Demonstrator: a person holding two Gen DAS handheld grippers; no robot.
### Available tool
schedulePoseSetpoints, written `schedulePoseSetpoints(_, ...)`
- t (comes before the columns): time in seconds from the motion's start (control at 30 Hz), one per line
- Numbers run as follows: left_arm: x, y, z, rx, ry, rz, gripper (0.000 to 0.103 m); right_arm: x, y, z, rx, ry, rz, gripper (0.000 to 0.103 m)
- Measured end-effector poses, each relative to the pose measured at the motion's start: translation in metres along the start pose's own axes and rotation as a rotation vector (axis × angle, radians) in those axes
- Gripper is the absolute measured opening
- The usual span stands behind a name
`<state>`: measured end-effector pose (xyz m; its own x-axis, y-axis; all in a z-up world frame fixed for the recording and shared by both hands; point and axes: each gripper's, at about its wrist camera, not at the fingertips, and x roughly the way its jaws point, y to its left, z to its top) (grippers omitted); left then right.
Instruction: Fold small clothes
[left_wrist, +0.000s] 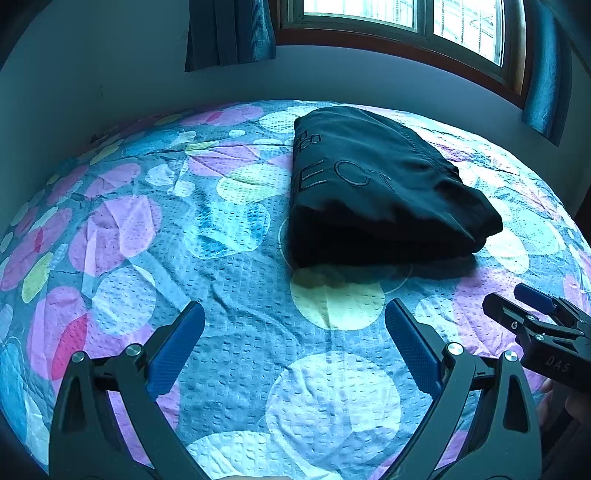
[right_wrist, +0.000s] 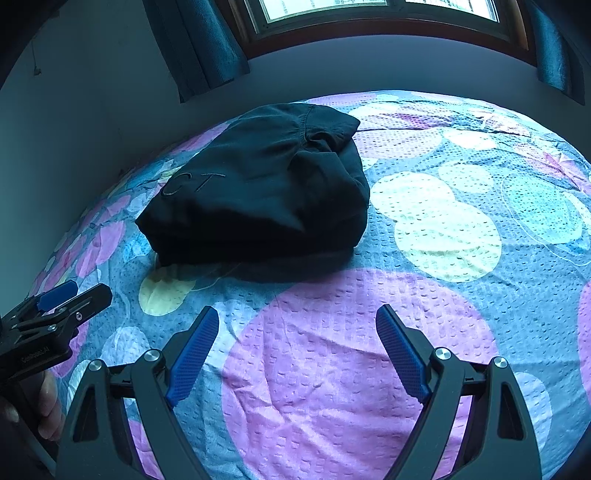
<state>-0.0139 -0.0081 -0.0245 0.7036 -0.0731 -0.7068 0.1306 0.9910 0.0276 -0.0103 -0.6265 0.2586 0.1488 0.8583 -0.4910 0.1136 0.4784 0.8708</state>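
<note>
Lettering (left_wrist: 343, 173) on folded black garment (right_wrist: 258, 184) partly hidden.

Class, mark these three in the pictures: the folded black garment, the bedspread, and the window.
folded black garment (left_wrist: 369, 184), left wrist view, on its top face beside the lettering.
bedspread (right_wrist: 351, 350), right wrist view, on a bare pink circle.
window (left_wrist: 461, 22), left wrist view, on the bright pane.
</note>
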Motion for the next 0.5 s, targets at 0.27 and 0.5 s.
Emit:
schedulePoseSetpoints(0.27, -0.006, 0.003, 0.001, -0.028, -0.035, -0.045, 0.101, 0.002, -0.001, 0.000, -0.003, 0.005, 0.005, 0.086)
schedulePoseSetpoints(0.5, -0.017, 0.006, 0.010, -0.008, -0.119, 0.018, 0.101, 0.003, -0.002, 0.000, 0.008, 0.014, 0.020, 0.086)
